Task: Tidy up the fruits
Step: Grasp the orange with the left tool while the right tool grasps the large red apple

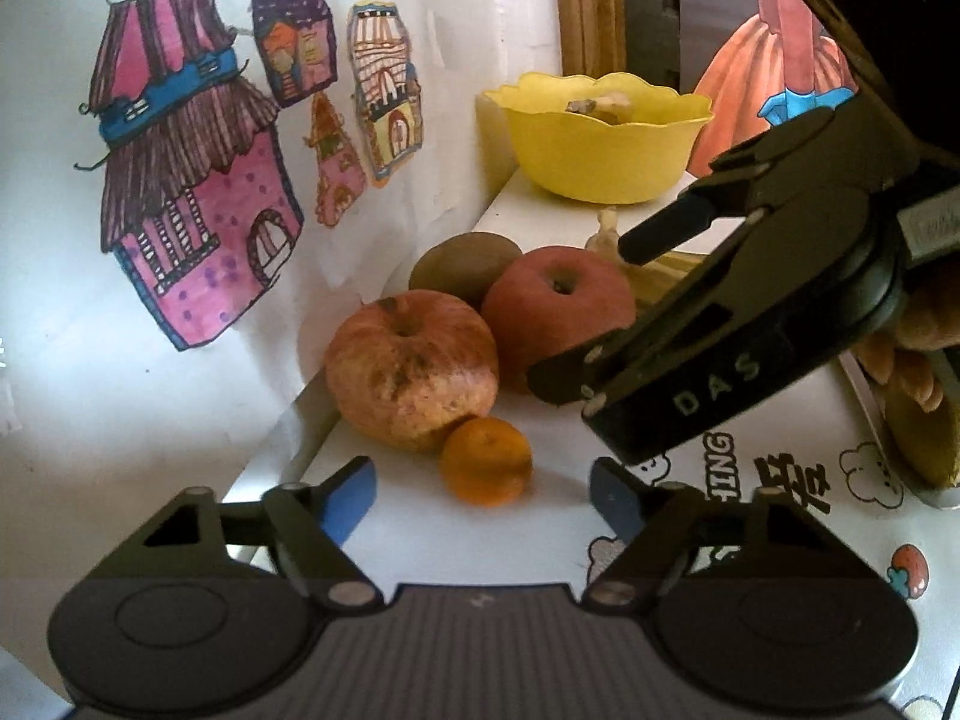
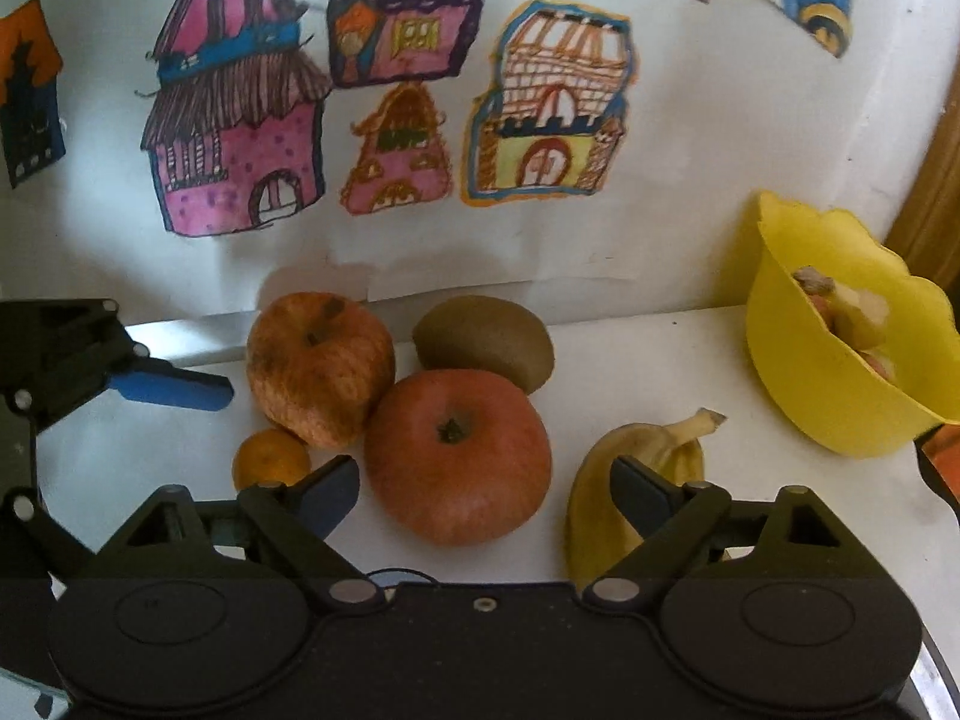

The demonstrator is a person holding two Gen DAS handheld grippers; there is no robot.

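red apple (image 2: 459,456), open right tool (image 2: 486,495)

Soft daylight is falling on the wall (image 1: 72,276) left of the tool, glaring slightly there. Fisheye distortion is bending the edges, corners are darkening, and the orange (image 1: 486,461) ahead is looking slightly blurred.

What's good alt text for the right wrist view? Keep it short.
The open right gripper points at a smooth red apple on a white table, not gripping it. Around it lie a wrinkled apple, a kiwi, a small orange and a banana, with a yellow bowl at right. House drawings cover the wall.
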